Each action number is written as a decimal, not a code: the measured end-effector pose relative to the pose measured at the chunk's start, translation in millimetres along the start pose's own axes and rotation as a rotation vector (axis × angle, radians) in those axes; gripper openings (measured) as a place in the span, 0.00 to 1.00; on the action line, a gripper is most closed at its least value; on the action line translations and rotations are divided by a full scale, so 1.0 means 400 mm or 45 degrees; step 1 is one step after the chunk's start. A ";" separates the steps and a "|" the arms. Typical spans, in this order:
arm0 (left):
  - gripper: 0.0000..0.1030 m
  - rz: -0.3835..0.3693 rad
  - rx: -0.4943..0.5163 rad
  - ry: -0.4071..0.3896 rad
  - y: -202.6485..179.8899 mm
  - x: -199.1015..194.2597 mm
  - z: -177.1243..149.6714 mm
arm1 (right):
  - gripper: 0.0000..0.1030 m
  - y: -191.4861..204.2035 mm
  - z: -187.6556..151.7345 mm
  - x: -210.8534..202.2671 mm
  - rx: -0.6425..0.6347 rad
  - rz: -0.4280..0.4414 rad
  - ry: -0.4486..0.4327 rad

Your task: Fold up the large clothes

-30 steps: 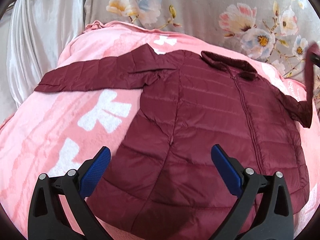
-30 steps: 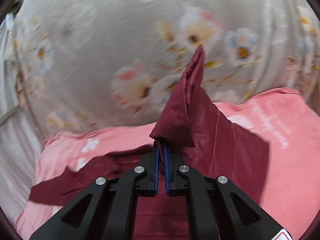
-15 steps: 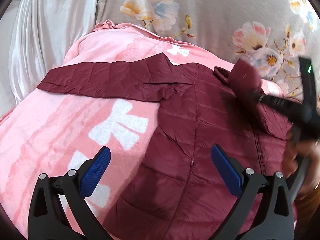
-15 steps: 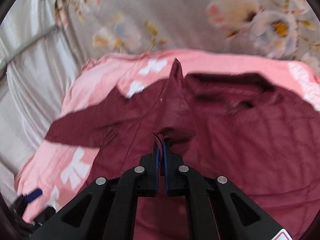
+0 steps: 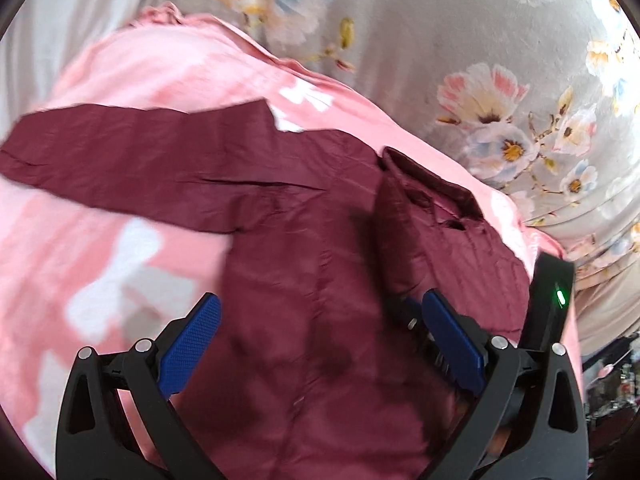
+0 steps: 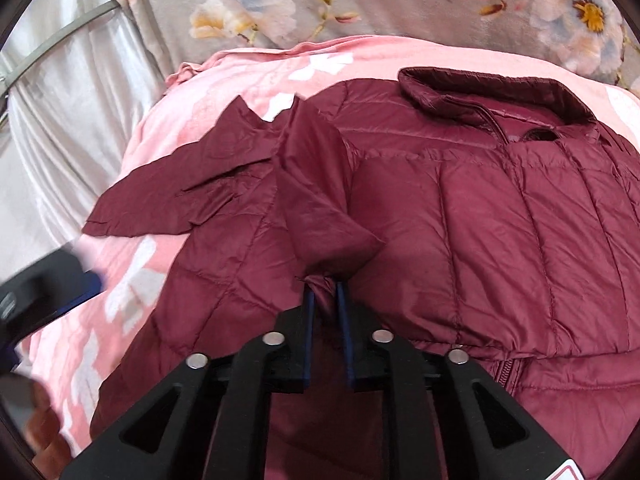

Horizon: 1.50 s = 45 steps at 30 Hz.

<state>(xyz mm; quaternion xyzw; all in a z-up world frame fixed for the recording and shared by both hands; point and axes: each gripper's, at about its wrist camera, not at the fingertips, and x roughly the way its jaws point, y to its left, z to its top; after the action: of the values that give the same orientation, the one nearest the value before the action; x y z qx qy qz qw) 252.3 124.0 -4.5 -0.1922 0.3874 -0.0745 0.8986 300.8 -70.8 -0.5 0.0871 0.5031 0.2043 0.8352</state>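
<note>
A maroon puffer jacket (image 5: pixel 300 248) (image 6: pixel 500 220) lies front up on a pink blanket (image 5: pixel 140 72), collar (image 6: pixel 480 92) at the far side. One sleeve (image 5: pixel 120 152) stretches out flat to the left. The other sleeve (image 6: pixel 316 200) is folded across the chest, its cuff between the pads of my right gripper (image 6: pixel 325 292). Those jaws are opening, and the cuff sits loosely in the widened gap. My left gripper (image 5: pixel 320 300) hovers open over the jacket's lower body with nothing in it. The right gripper's black body (image 5: pixel 552 300) shows just beyond the left one's right finger.
A grey floral bedcover (image 5: pixel 440 20) rises behind the blanket, and a white curtain (image 6: pixel 80 92) hangs on the left. The left gripper appears blurred at the left edge (image 6: pixel 48 292) of the right wrist view, with a hand (image 6: pixel 44 432) below it.
The right gripper carried the sleeve from high on the right down across the jacket's chest, and its pads have parted. The left gripper shifted over the jacket, rolling somewhat.
</note>
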 end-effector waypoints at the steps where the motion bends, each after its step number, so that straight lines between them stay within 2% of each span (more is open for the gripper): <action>1: 0.95 -0.027 -0.014 0.024 -0.009 0.026 0.011 | 0.29 -0.003 -0.002 -0.016 -0.003 0.011 -0.003; 2: 0.95 -0.062 -0.026 0.052 -0.018 0.055 0.021 | 0.38 -0.008 -0.015 -0.042 -0.008 0.034 -0.016; 5: 0.95 -0.111 -0.064 0.146 -0.028 0.128 0.032 | 0.40 -0.043 -0.062 -0.125 -0.015 0.009 -0.063; 6: 0.95 -0.102 -0.075 0.177 -0.028 0.148 0.032 | 0.40 -0.064 -0.076 -0.148 0.003 -0.007 -0.072; 10: 0.95 -0.076 -0.152 0.320 -0.025 0.233 0.018 | 0.40 -0.231 -0.136 -0.262 0.189 -0.120 -0.128; 12: 0.91 -0.080 -0.170 0.318 -0.029 0.237 0.015 | 0.40 -0.339 -0.161 -0.313 0.319 -0.178 -0.166; 13: 0.82 -0.089 -0.166 0.311 -0.037 0.234 0.016 | 0.40 -0.391 -0.172 -0.330 0.389 -0.192 -0.180; 14: 0.66 -0.117 -0.160 0.316 -0.046 0.234 0.018 | 0.41 -0.458 -0.184 -0.350 0.489 -0.196 -0.201; 15: 0.58 -0.131 -0.155 0.327 -0.051 0.236 0.021 | 0.41 -0.510 -0.193 -0.360 0.569 -0.180 -0.219; 17: 0.36 -0.111 -0.157 0.331 -0.059 0.237 0.026 | 0.41 -0.599 -0.204 -0.367 0.710 -0.142 -0.246; 18: 0.28 -0.097 -0.155 0.327 -0.062 0.238 0.031 | 0.41 -0.627 -0.205 -0.366 0.756 -0.123 -0.254; 19: 0.15 -0.093 -0.153 0.326 -0.064 0.239 0.036 | 0.41 -0.661 -0.207 -0.362 0.810 -0.087 -0.266; 20: 0.09 -0.094 -0.157 0.326 -0.059 0.237 0.041 | 0.41 -0.689 -0.206 -0.356 0.851 -0.050 -0.278; 24: 0.04 -0.085 -0.152 0.290 -0.055 0.225 0.065 | 0.41 -0.743 -0.179 -0.322 0.938 0.020 -0.301; 27: 0.03 -0.057 -0.093 0.243 -0.069 0.211 0.084 | 0.25 -0.760 -0.152 -0.311 0.953 0.011 -0.326; 30: 0.03 -0.039 -0.032 0.210 -0.087 0.200 0.094 | 0.22 -0.765 -0.134 -0.338 0.939 0.018 -0.364; 35: 0.03 -0.022 0.016 0.165 -0.108 0.188 0.107 | 0.33 -0.725 -0.162 -0.358 0.860 -0.050 -0.301; 38: 0.03 -0.046 0.004 0.148 -0.114 0.181 0.119 | 0.35 -0.730 -0.202 -0.321 0.912 0.023 -0.243; 41: 0.03 -0.079 -0.006 0.118 -0.127 0.159 0.139 | 0.42 -0.729 -0.202 -0.313 0.922 0.034 -0.269; 45: 0.03 -0.080 0.042 0.077 -0.156 0.122 0.164 | 0.43 -0.748 -0.155 -0.324 0.964 0.036 -0.341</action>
<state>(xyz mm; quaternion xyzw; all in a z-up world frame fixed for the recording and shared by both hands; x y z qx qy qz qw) 334.2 72.1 29.2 -0.1870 0.4069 -0.1151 0.8867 269.4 -399.7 -30.9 0.4216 0.4282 0.0029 0.7993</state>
